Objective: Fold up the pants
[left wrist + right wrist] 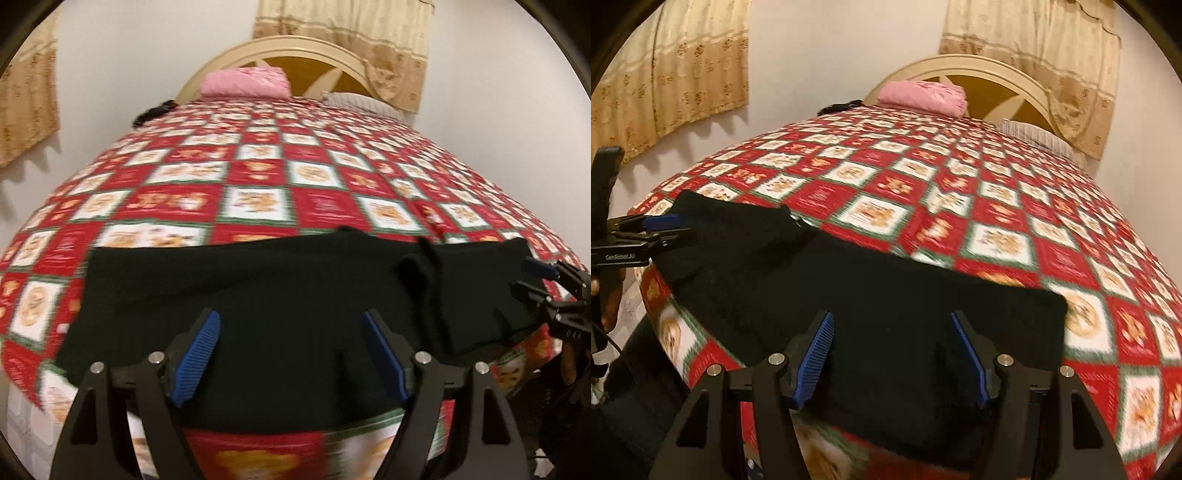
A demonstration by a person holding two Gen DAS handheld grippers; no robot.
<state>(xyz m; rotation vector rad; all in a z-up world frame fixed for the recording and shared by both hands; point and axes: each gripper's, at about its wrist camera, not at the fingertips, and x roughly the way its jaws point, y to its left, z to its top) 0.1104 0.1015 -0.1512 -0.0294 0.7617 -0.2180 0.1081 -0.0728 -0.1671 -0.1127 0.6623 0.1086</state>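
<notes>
On checkered quilt, flat black pants

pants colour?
Black pants, best seen in the left wrist view.

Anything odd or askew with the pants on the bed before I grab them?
One thing: the black pants lie across the near edge of the bedspread, but toward their right end a ridge of bunched fabric stands up instead of lying flat. Both grippers hover open, holding nothing.
</notes>
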